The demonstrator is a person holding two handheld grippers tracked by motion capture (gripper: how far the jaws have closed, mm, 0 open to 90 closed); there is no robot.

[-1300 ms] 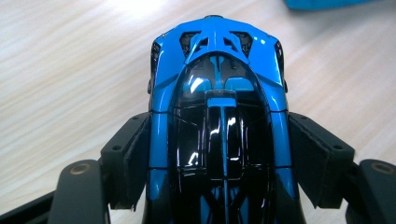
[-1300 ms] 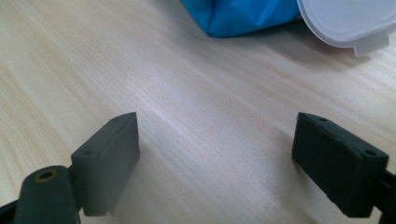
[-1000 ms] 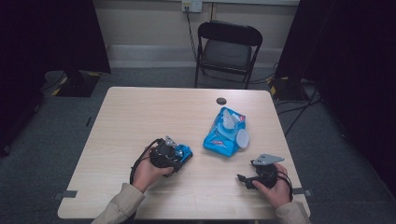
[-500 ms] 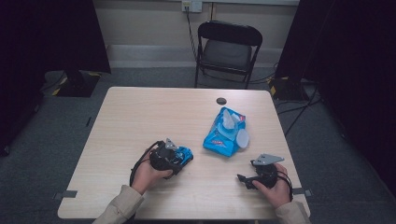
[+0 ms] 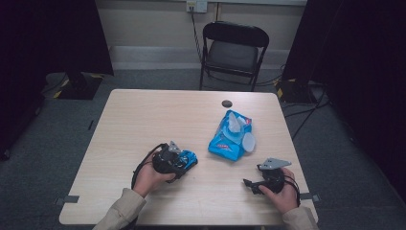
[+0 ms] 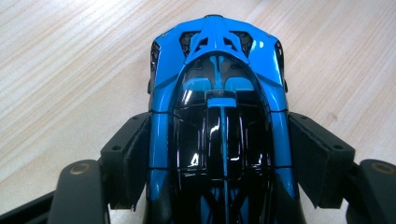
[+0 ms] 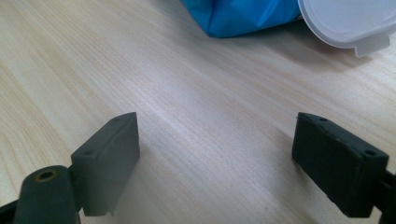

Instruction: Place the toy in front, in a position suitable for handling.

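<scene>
Pale wood-grain bench (image 5: 143, 124) carries everything. Left tongs (image 6: 219, 154) pinch a blue toy car (image 6: 217, 93) by its flanks, one pad on each side, its far end jutting out past the tips over the wood. Right tongs (image 7: 229, 154) rest spread wide with bare wood between them; just beyond lies a blue wipes pack (image 7: 238, 14) with its white lid (image 7: 345, 18) flipped open.
</scene>
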